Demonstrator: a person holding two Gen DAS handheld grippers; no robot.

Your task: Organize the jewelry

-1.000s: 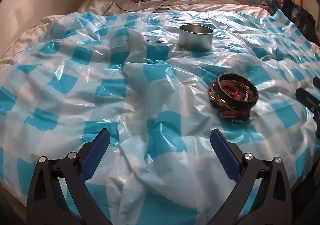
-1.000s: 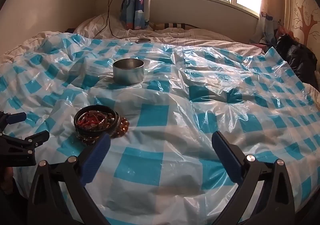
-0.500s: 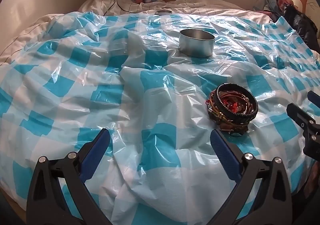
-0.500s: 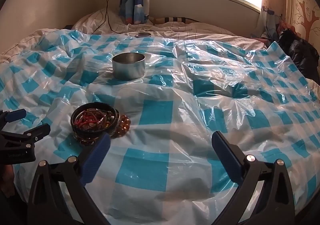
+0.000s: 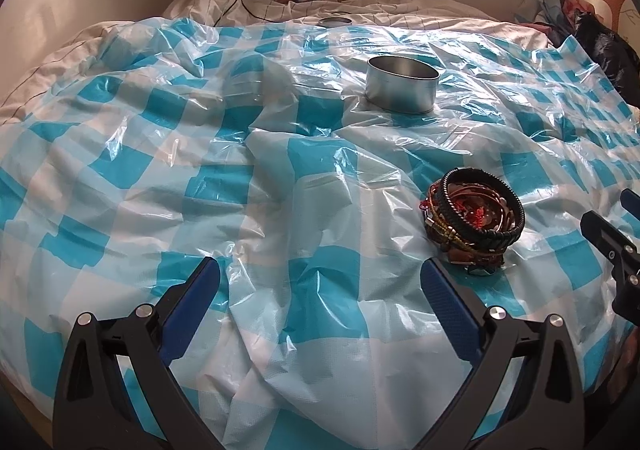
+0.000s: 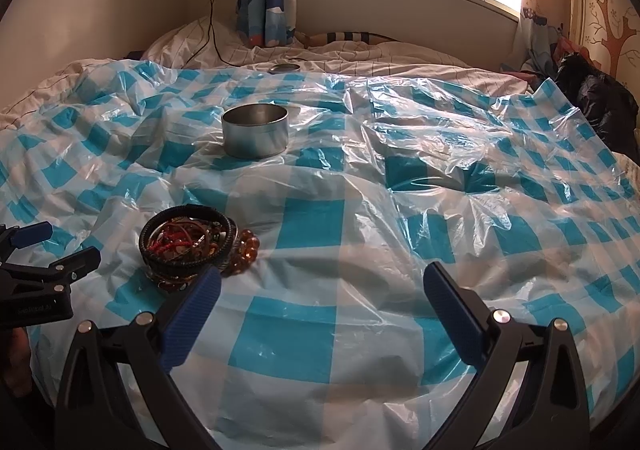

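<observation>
A pile of bracelets (image 5: pixel 472 220), black braided, red cord and amber bead ones, lies on the blue-and-white checked plastic sheet (image 5: pixel 200 178). It also shows in the right wrist view (image 6: pixel 188 246). An open round metal tin (image 5: pixel 402 90) stands farther back, also in the right wrist view (image 6: pixel 255 130). My left gripper (image 5: pixel 320 290) is open and empty, left of the pile. My right gripper (image 6: pixel 320 290) is open and empty, right of the pile. Each gripper shows at the edge of the other's view.
The tin's lid (image 6: pixel 285 68) lies on the white bedding behind the sheet. A charger cable (image 6: pixel 212 30) runs down the wall. A black bag (image 6: pixel 596 98) sits at the far right. The sheet is crumpled over a soft bed.
Both grippers have moved slightly forward and up over the bed; the bracelet pile and tin sit a little lower in both views. Both stay open.
</observation>
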